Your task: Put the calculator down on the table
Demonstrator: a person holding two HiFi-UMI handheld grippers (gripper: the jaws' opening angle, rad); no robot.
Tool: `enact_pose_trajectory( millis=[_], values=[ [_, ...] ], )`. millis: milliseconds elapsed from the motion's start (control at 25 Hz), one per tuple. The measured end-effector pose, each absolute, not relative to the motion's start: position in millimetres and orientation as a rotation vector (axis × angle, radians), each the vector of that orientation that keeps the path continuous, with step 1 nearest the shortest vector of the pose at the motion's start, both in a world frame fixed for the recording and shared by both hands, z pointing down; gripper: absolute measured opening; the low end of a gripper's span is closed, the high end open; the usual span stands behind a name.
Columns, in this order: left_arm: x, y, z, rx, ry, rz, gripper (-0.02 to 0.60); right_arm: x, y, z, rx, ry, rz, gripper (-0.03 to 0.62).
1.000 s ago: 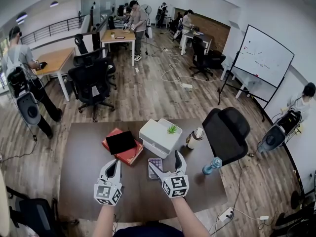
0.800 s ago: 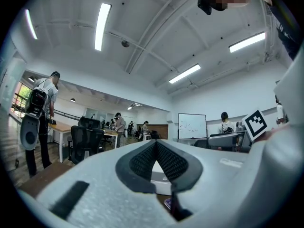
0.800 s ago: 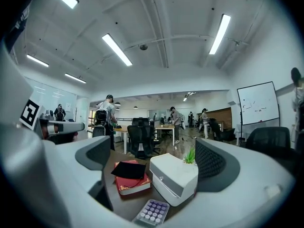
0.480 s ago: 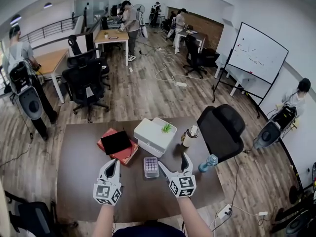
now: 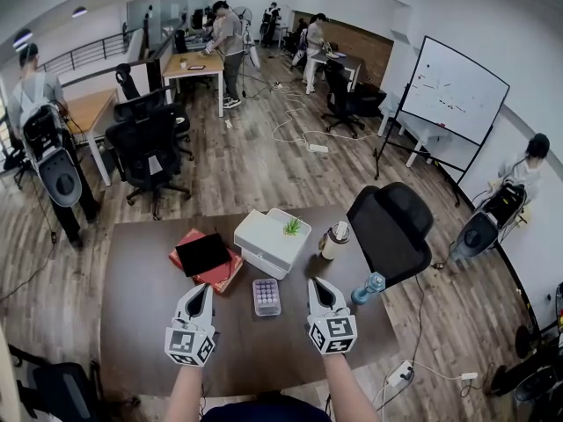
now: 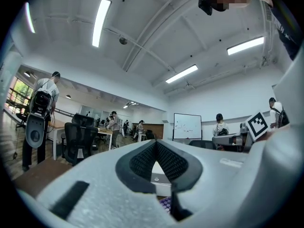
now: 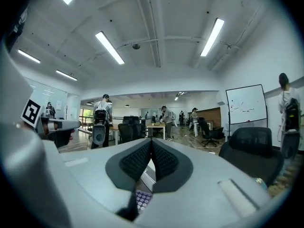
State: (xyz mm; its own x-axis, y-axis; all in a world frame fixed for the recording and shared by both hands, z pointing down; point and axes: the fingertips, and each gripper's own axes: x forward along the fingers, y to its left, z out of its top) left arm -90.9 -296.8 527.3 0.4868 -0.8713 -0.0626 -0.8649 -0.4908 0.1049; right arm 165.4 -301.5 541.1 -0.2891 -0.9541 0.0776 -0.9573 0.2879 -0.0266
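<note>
Withdrawn from the calculator [image 5: 266, 296], right gripper [image 5: 318, 285] fingers meet empty; left gripper [image 5: 201, 289] seemingly likewise.

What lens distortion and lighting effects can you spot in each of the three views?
Head view: fisheye curves the floor and the whiteboard edges; the calculator is sharp. Left gripper view: black round vignette, a ceiling light strip blown out white. Right gripper view: same vignette, ceiling strips bowed.

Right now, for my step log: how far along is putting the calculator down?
Done: the calculator lies flat on the table, apart from both tools. In hand: nothing; the left gripper and the right gripper have their fingers together, empty. Left: nothing visible.
</note>
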Motion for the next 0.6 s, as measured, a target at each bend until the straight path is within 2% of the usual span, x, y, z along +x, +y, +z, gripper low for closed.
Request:
enact_pose_trajectory(
  millis=[600],
  values=[
    [-85.4,-297.8,532.7,2.664,-1.554,-0.15,-0.003,180.8,-301.2,542.7,1.795,-2.539,0.118,0.006]
  ],
)
